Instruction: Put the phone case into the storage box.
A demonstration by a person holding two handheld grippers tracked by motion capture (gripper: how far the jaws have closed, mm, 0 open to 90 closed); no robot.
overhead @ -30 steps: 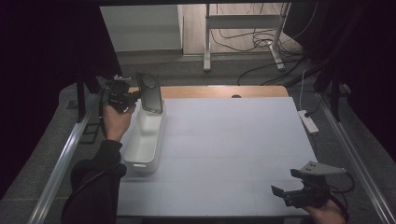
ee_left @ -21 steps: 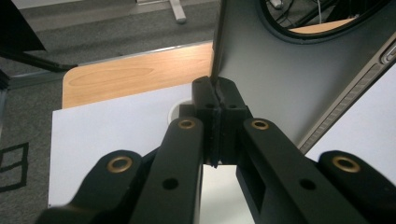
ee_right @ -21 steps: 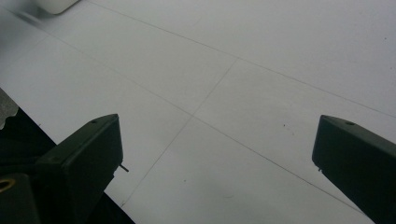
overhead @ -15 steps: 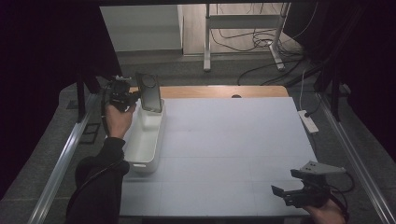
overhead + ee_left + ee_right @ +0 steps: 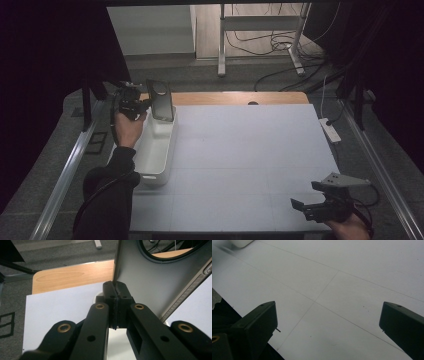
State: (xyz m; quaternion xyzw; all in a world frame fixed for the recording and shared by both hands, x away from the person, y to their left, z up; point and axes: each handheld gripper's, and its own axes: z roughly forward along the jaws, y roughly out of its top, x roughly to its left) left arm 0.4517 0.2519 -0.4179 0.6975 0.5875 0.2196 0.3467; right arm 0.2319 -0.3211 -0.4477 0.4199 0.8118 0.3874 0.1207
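While left tongs [image 5: 141, 106] pinch the dark slab's [image 5: 162, 100] edge, upright over bin's [image 5: 150, 165] far end, grip is thin: slab could pivot, slip w/ any jolt. Right tongs [image 5: 312, 206] wide, idle, low on table [image 5: 250, 150].

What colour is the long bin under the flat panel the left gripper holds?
White, seen best in the high view: the bin lies along the table's left side.

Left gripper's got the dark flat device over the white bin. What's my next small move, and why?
Probably lower it into the white bin. The left gripper is shut on the dark flat device at its edge, upright above the bin's far end.
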